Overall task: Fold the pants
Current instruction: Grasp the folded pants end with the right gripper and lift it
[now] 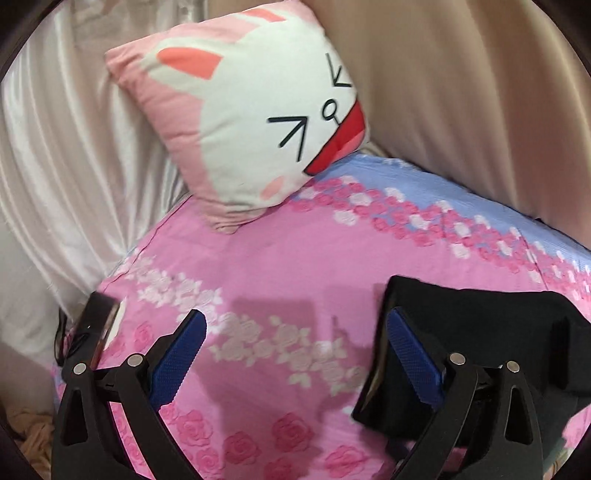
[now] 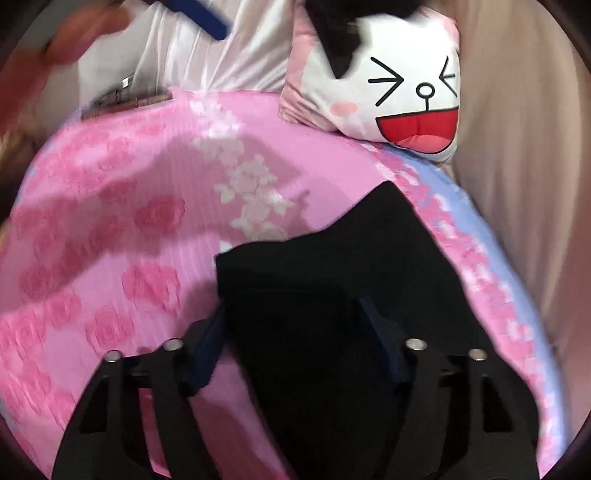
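The black pants (image 2: 332, 280) lie in a folded bundle on the pink flowered bedspread (image 2: 122, 236). My right gripper (image 2: 295, 317) is open, with the bundle between and under its blue pads; I cannot tell whether they touch it. In the left wrist view the pants (image 1: 480, 325) lie at the right, behind the right finger (image 1: 410, 350). My left gripper (image 1: 295, 332) is open and empty above the bedspread (image 1: 277, 266). The other gripper's blue pad (image 2: 199, 14) shows blurred at the top of the right wrist view.
A pink and white rabbit-face cushion (image 1: 251, 118) leans at the head of the bed against beige curtains (image 1: 480, 92). A dark phone-like object (image 1: 94, 325) lies at the bed's left edge. White satin fabric (image 1: 55, 166) hangs to the left.
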Demonstrator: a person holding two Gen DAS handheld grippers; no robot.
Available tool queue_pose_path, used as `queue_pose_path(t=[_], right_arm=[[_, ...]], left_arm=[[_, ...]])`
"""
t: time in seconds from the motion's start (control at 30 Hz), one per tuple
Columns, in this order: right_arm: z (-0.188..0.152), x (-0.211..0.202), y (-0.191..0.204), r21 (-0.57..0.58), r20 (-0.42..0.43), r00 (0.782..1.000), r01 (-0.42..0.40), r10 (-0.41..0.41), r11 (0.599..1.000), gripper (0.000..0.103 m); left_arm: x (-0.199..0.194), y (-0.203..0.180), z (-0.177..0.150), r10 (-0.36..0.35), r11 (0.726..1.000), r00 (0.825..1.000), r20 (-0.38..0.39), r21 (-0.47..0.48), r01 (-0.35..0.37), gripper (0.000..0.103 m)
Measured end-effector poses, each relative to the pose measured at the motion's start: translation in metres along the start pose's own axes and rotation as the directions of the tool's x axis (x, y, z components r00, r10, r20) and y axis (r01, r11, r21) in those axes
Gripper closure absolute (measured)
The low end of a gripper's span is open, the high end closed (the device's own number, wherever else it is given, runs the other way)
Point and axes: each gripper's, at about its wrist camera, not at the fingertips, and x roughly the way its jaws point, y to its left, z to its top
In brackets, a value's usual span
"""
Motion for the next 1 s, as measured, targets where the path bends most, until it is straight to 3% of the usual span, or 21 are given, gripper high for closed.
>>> queue_pose_path(t=[0.03, 0.07, 0.2, 0.33, 0.47, 0.63, 0.83, 1.0], right_arm=[[0.002, -0.003, -0.010, 0.050, -0.009, 1.000, 0.003, -0.002, 0.999, 0.078], [0.002, -0.007, -0.018, 0.092, -0.003, 1.000, -0.022, 0.022, 0.996, 0.085], [-0.005, -0.036, -0.061, 0.309, 0.081, 0.986, -0.162, 0.144, 0.937, 0.088], [-0.029, -0.095, -0.121, 0.510, 0.249, 0.953, -0.281, 0.173, 0.813, 0.088], [-0.074, -0.165, -0.183, 0.627, 0.383, 0.919, -0.336, 0.097, 0.703, 0.088], [-0.159, -0.249, -0.242, 0.736, 0.441, 0.894, -0.312, -0.076, 0.601, 0.089], [-0.273, -0.321, -0.278, 0.841, 0.398, 0.884, -0.246, -0.243, 0.483, 0.090], [-0.380, -0.336, -0.286, 0.916, 0.311, 0.913, -0.213, -0.265, 0.341, 0.090]], left_arm=[[-0.002, 0.005, -0.002, 0.007, 1.000, 1.000, -0.002, -0.003, -0.007, 0.007], [-0.003, 0.007, -0.003, 0.013, 1.000, 1.000, -0.003, -0.005, -0.013, 0.007], [-0.008, -0.003, -0.001, 0.011, 1.000, 1.000, 0.001, -0.006, -0.011, 0.007], [-0.025, -0.038, 0.005, -0.020, 0.999, 0.999, 0.042, 0.041, 0.018, 0.007], [-0.050, -0.084, 0.013, -0.086, 0.993, 0.992, 0.096, 0.091, 0.077, 0.007], [-0.071, -0.164, 0.013, -0.179, 0.969, 0.977, 0.119, 0.192, 0.154, 0.007], [-0.073, -0.271, -0.009, -0.263, 0.920, 0.963, 0.060, 0.317, 0.232, 0.007], [-0.065, -0.346, -0.042, -0.279, 0.883, 0.960, 0.004, 0.394, 0.255, 0.007]])
